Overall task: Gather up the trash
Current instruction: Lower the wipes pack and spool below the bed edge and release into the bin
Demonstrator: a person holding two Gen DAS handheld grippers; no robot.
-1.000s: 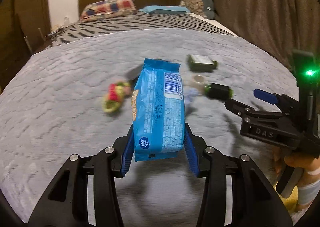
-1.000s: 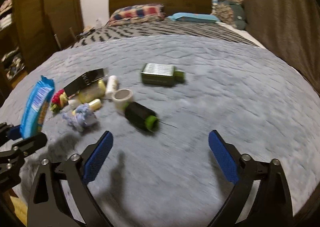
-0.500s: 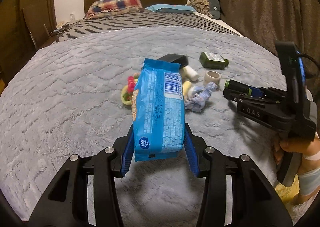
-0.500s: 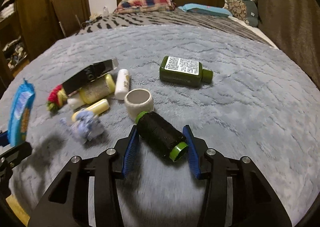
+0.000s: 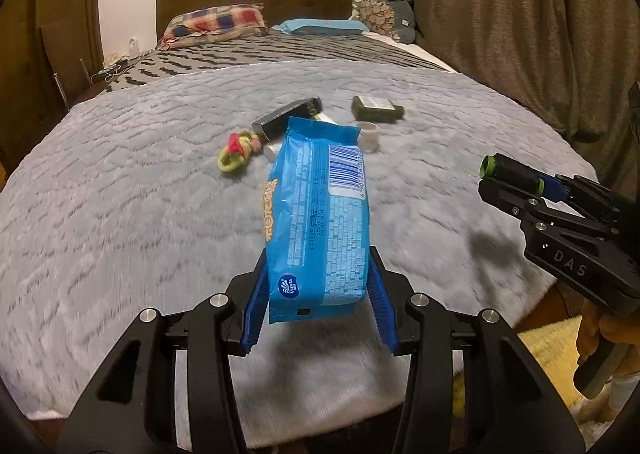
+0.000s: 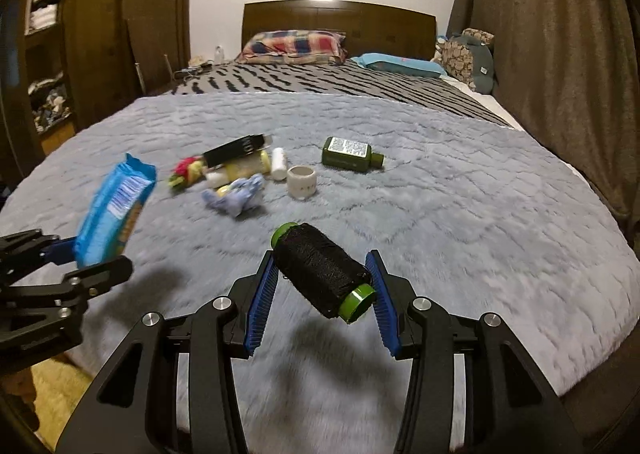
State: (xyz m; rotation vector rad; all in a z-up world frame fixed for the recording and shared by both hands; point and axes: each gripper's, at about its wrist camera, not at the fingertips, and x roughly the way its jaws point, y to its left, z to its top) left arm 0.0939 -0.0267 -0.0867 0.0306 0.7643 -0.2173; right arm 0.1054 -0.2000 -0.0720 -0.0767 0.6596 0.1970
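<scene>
Trash for this run lies on the grey blanket [image 6: 460, 190] of the bed; two pieces are already lifted off it. My left claw [image 5: 318, 308] is clamped on the lower end of a blue snack packet [image 5: 320, 214], which stands nearly upright between the blue pads, barcode panel facing the camera. My right claw [image 6: 322, 304] is closed around a black thread spool [image 6: 322, 268] with green end caps, held slantwise, one cap toward the lens. Both pieces hang clear above the blanket.

Step in hand, as I judge it: carrying, after pickup. No bin or bag shows in either view, so the next move calls for turning both claws away from the blanket toward wherever the container stands, with both grips kept firm, since the packet is glossy and the spool is round.

Remaining items, placed from the white tape ring [image 6: 302, 182]: a green flat bottle [image 6: 352, 154] lies beyond it to the right; a white tube [image 6: 279, 163] just beside it on the left; a crumpled blue-white wad [image 6: 236, 196] nearer the camera on the left; a black box [image 6: 236, 148] and a red-yellow bundle [image 6: 185, 171] farther left.
</scene>
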